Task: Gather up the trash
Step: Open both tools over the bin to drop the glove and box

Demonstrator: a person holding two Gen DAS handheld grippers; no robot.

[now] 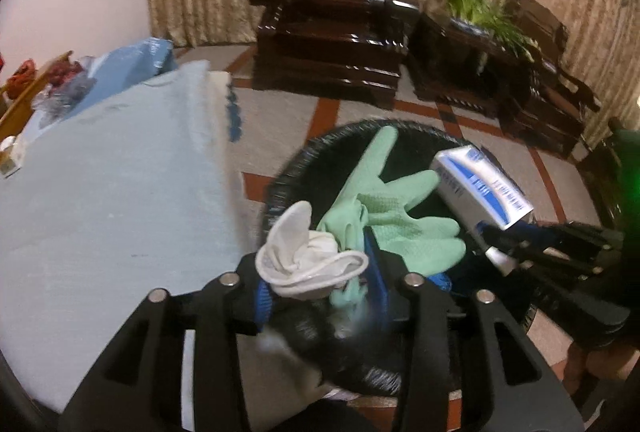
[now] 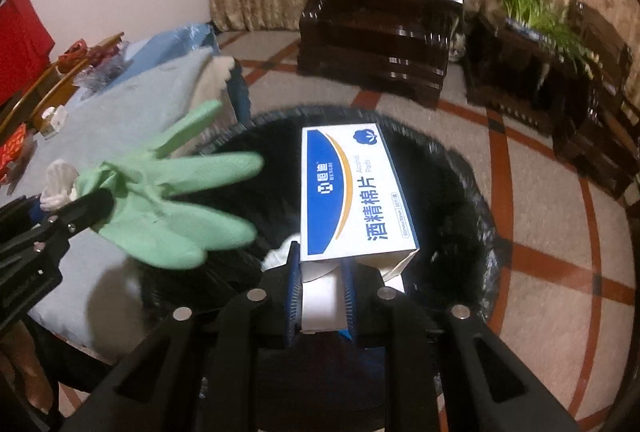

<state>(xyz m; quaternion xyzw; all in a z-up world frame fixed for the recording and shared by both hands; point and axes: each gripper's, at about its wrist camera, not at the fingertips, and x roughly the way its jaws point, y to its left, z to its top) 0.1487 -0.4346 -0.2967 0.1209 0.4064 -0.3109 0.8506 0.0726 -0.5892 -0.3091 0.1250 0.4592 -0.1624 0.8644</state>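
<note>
My left gripper is shut on a green rubber glove with a white cuff, and holds it over the black-lined trash bin. The glove also shows in the right wrist view, with the left gripper beside it. My right gripper is shut on the open end of a white and blue alcohol pads box, also held over the bin. The box and the right gripper show at the right of the left wrist view.
A table with a light blue cloth stands left of the bin, with clutter at its far end. Dark wooden armchairs and a side table with a green plant stand by the curtain. The floor is tiled.
</note>
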